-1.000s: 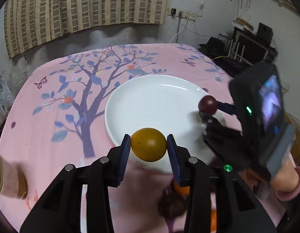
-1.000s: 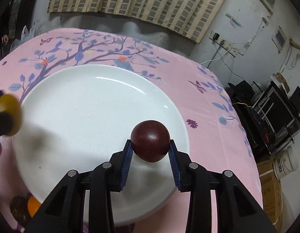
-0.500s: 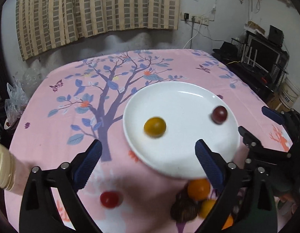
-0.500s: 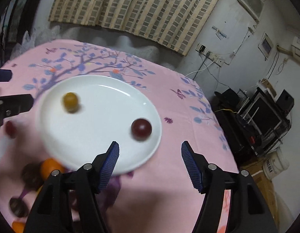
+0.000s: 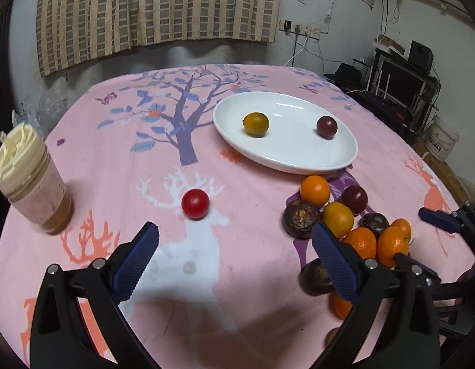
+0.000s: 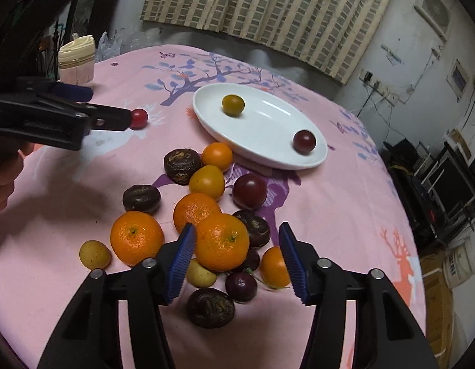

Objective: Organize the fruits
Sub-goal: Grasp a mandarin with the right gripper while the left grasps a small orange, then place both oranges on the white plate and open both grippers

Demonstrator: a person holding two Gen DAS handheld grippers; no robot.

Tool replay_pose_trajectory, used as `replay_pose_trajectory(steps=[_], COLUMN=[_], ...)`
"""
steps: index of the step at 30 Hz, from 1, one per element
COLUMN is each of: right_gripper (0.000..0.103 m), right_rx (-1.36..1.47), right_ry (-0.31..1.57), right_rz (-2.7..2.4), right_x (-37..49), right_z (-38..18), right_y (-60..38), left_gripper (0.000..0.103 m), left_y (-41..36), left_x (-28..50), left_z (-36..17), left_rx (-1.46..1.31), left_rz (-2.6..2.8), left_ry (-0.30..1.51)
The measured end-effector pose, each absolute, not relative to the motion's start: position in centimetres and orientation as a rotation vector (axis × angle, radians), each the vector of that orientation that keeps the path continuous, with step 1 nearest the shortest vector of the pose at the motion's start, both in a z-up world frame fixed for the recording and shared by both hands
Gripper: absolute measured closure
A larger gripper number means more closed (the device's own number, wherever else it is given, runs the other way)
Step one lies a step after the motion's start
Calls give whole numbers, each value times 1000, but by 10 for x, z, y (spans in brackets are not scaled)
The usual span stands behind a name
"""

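Note:
A white plate point(image 5: 345, 156) point(image 6: 268, 153) holds a yellow-orange fruit point(image 5: 255, 124) point(image 6: 233, 105) and a dark red plum point(image 5: 326, 126) point(image 6: 304, 142). A red tomato point(image 5: 195, 204) point(image 6: 138, 118) lies alone on the pink cloth. A pile of oranges point(image 6: 222, 241), dark round fruits point(image 6: 182, 162) and small yellow fruits point(image 6: 94, 254) lies in front of the plate point(image 5: 338, 218). My left gripper point(image 5: 234, 258) is open and empty, just short of the tomato. My right gripper point(image 6: 237, 259) is open and empty, its jaws on either side of the nearest orange.
A lidded jar point(image 5: 31, 181) point(image 6: 76, 60) stands at the table's left edge. The pink printed tablecloth point(image 5: 176, 261) covers the whole table. Shelves with electronics point(image 5: 400, 83) stand beyond the right edge.
Both grippers opened, left the yellow-orange fruit and the plum on the plate, and drew back from it. The left now faces the tomato, the right the fruit pile.

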State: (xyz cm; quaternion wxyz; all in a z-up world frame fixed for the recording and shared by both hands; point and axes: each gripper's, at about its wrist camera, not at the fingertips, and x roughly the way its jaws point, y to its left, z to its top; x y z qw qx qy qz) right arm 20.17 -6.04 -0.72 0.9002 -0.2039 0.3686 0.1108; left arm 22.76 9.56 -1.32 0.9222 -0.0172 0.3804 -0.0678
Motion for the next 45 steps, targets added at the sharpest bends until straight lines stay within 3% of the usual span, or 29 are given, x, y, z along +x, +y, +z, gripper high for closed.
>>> replay_pose_trajectory(steps=[4, 6, 13, 17, 19, 25, 28, 29, 35, 45], right_gripper=[50, 59, 61, 61, 61, 61, 61, 61, 61, 61], right_rx=[-338, -307, -236, -295, -271, -241, -239, -240, -324, -275], right_ry=[865, 901, 848, 818, 845, 868, 860, 857, 790, 717], right_rz=[267, 275, 207, 109, 104, 87, 93, 93, 28, 72], right_x=[213, 216, 196, 186, 185, 179, 177, 176, 180, 238], right_z=[-19, -26, -14, -8, -9, -12, -12, -12, -8, 19], right_y=[-66, -69, -85, -96, -105, -116, -117, -117, -120, -109], left_gripper=[5, 5, 6, 35, 39, 40, 50, 59, 60, 60], left_y=[101, 101, 71, 26, 12, -6, -9, -10, -11, 42], left_x=[226, 224, 210, 184, 175, 170, 173, 173, 171, 239], left_z=[-12, -11, -12, -19, -26, -45, -53, -54, -54, -1], left_rx=[-62, -68, 26, 242, 301, 395, 400, 399, 398, 47], left_rz=[-155, -167, -337, -477, -529, -551, -568, -578, -580, -454], left_ry=[783, 779, 785, 757, 767, 793, 822, 820, 809, 787])
